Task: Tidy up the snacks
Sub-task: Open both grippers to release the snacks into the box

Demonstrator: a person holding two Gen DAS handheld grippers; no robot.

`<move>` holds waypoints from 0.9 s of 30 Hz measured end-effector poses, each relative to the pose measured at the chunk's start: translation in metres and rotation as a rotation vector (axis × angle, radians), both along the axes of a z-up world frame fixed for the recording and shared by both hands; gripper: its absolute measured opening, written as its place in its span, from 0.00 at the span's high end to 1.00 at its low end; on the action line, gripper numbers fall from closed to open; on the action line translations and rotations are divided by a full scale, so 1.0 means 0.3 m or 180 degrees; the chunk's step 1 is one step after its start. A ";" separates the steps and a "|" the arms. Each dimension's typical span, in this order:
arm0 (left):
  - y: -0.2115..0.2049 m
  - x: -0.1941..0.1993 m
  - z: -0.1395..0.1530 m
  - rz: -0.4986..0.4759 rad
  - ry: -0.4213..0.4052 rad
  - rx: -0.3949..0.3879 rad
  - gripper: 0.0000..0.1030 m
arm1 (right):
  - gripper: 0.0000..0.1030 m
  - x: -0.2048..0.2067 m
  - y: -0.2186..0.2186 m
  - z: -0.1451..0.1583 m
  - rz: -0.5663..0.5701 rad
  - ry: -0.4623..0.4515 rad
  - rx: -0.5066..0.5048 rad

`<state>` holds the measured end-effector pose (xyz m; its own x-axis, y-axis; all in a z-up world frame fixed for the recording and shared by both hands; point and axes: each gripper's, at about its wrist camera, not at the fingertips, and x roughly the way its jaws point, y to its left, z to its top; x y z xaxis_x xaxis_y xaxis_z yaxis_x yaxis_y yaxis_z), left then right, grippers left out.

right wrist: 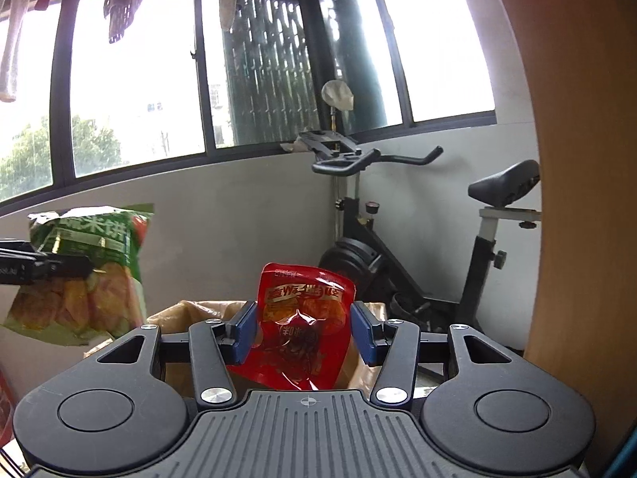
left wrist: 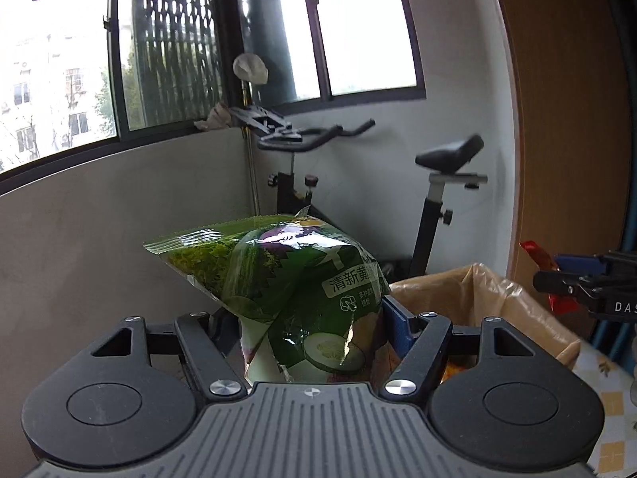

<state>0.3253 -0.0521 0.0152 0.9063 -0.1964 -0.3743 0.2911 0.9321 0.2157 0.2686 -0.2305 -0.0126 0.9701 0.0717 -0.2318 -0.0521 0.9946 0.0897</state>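
Tall windows [right wrist: 135, 79] and a grey wall [left wrist: 119, 219] backed an exercise bike [right wrist: 418, 263]. Above a lined box [left wrist: 489, 298], the left gripper [left wrist: 314, 318] clamped a green bag [left wrist: 278, 279]; the right gripper [right wrist: 304, 328] pinched a red pouch [right wrist: 302, 318].

ahead: exercise bike [right wrist: 418, 263] blocks | below: lined box [left wrist: 477, 298] open

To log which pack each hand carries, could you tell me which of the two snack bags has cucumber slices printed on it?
The green bag in the left gripper; the right gripper holds a smaller red pouch.
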 end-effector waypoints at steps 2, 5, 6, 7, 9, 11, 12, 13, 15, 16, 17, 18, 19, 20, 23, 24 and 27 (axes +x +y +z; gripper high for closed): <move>-0.059 0.057 -0.023 -0.0017 0.0072 0.0216 0.29 | 0.55 0.063 0.028 -0.009 -0.0012 0.0116 -0.0016; -0.117 0.155 -0.083 -0.0067 0.0192 0.0613 0.29 | 0.55 0.135 0.075 -0.039 -0.0055 0.0305 -0.0097; -0.130 0.179 -0.105 -0.0076 0.0292 0.0706 0.29 | 0.55 0.151 0.084 -0.047 -0.0078 0.0358 -0.0115; -0.147 0.215 -0.128 -0.0096 0.0394 0.0808 0.29 | 0.55 0.164 0.094 -0.057 -0.0096 0.0405 -0.0126; -0.172 0.250 -0.173 -0.0176 0.0544 0.0988 0.28 | 0.55 0.184 0.113 -0.081 -0.0112 0.0503 -0.0160; -0.190 0.267 -0.211 -0.0242 0.0666 0.1117 0.27 | 0.53 0.196 0.123 -0.101 -0.0141 0.0591 -0.0208; -0.172 0.256 -0.232 -0.0270 0.0714 0.1150 0.25 | 0.53 0.200 0.128 -0.110 -0.0138 0.0640 -0.0229; -0.172 0.264 -0.241 -0.0277 0.0745 0.1159 0.25 | 0.52 0.203 0.133 -0.119 -0.0147 0.0679 -0.0250; -0.165 0.278 -0.252 -0.0285 0.0822 0.1141 0.21 | 0.51 0.208 0.136 -0.130 -0.0189 0.0728 -0.0272; -0.156 0.279 -0.253 -0.0300 0.0853 0.1133 0.20 | 0.50 0.209 0.136 -0.134 -0.0223 0.0750 -0.0270; -0.146 0.277 -0.253 -0.0306 0.0870 0.1113 0.20 | 0.49 0.209 0.130 -0.138 -0.0250 0.0765 -0.0248; -0.138 0.284 -0.248 -0.0306 0.0884 0.1062 0.20 | 0.49 0.207 0.123 -0.138 -0.0261 0.0767 -0.0215; -0.127 0.289 -0.242 -0.0298 0.0893 0.0992 0.20 | 0.49 0.204 0.120 -0.137 -0.0268 0.0763 -0.0188; -0.114 0.292 -0.234 -0.0285 0.0897 0.0916 0.20 | 0.49 0.197 0.115 -0.135 -0.0270 0.0750 -0.0172; -0.054 0.270 -0.197 -0.0219 0.0891 0.0581 0.19 | 0.49 0.180 0.109 -0.129 -0.0275 0.0709 -0.0194; -0.037 0.265 -0.186 -0.0203 0.0903 0.0475 0.19 | 0.49 0.173 0.109 -0.127 -0.0274 0.0698 -0.0189; -0.002 0.240 -0.148 -0.0147 0.0747 0.0307 0.22 | 0.49 0.149 0.110 -0.118 -0.0253 0.0665 -0.0161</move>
